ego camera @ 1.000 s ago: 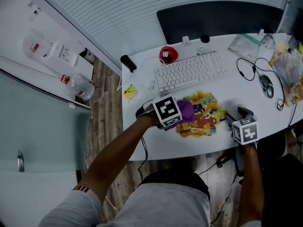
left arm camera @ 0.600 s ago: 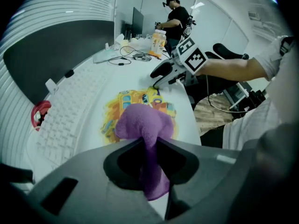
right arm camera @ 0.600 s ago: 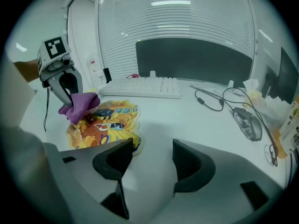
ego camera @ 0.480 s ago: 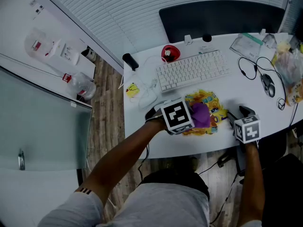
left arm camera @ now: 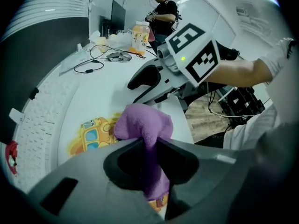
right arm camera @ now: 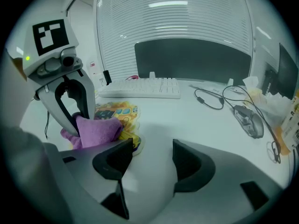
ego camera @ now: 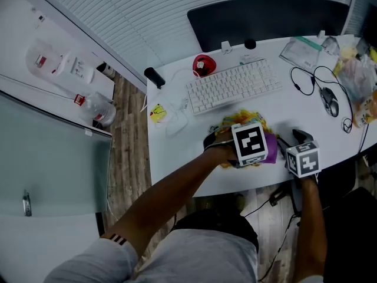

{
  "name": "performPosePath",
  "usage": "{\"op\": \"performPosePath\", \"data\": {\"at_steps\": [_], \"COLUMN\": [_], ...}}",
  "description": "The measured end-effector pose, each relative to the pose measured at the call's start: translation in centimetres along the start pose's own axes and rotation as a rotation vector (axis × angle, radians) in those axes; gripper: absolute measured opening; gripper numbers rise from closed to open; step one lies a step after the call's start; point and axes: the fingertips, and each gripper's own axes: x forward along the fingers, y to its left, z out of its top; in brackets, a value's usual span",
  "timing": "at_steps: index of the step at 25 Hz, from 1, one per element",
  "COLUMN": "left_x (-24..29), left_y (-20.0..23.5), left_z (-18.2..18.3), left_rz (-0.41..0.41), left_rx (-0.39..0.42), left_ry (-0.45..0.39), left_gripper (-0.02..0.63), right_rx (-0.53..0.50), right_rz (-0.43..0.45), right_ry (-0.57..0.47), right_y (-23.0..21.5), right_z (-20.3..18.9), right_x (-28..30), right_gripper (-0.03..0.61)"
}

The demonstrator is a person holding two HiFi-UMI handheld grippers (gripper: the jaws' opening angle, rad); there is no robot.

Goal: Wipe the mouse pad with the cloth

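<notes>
The mouse pad (ego camera: 238, 120) is yellow with a cartoon bus print and lies on the white desk in front of the keyboard. My left gripper (ego camera: 264, 146) is shut on a purple cloth (ego camera: 270, 141) and presses it down at the pad's right end. In the left gripper view the cloth (left arm camera: 142, 124) bunches between the jaws over the pad (left arm camera: 89, 133). My right gripper (ego camera: 297, 139) rests just right of the pad, jaws open and holding nothing (right arm camera: 152, 155). Its view shows the cloth (right arm camera: 98, 129) and the pad (right arm camera: 117, 112) to its left.
A white keyboard (ego camera: 232, 86) lies behind the pad, with a red object (ego camera: 202, 65) at its left. A mouse (ego camera: 328, 102) with looped cables and plastic bags (ego camera: 359, 75) are at the far right. The desk's front edge (ego camera: 235, 184) is close to both grippers.
My left gripper has dragged the purple cloth rightward across the mouse pad, ending close to the right gripper. The right gripper has stayed where it was.
</notes>
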Motion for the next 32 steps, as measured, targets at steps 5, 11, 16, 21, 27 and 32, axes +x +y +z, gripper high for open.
{"op": "performPosePath", "data": {"at_steps": [5, 11, 16, 21, 27, 32], "left_x": [0.8, -0.3, -1.7, -2.9, -3.9, -5.4], "left_y": [0.1, -0.5, -0.9, -1.7, -2.5, -2.6], "left_z": [-0.6, -3.6, -7.9, -11.4, -14.7, -14.8], "left_rz": [-0.014, -0.002, 0.019, 0.032, 0.052, 0.101], "left_rx": [-0.008, -0.023, -0.082, -0.15, -0.204, -0.24], "left_ry": [0.022, 0.03, 0.03, 0.007, -0.014, -0.113], "left_gripper": [0.081, 0.081, 0.081, 0.081, 0.081, 0.081], "right_rx": [0.002, 0.005, 0.006, 0.004, -0.018, -0.057], "right_rz": [-0.001, -0.002, -0.004, -0.009, -0.025, -0.046], "right_ry": [-0.002, -0.003, -0.003, -0.003, 0.011, 0.02], "right_y": [0.0, -0.1, -0.2, -0.2, -0.1, 0.0], "right_z": [0.0, -0.1, -0.1, -0.1, -0.1, 0.0], "right_x": [0.0, 0.0, 0.0, -0.1, 0.0, -0.1], "right_gripper": [0.23, 0.23, 0.23, 0.23, 0.23, 0.23]}}
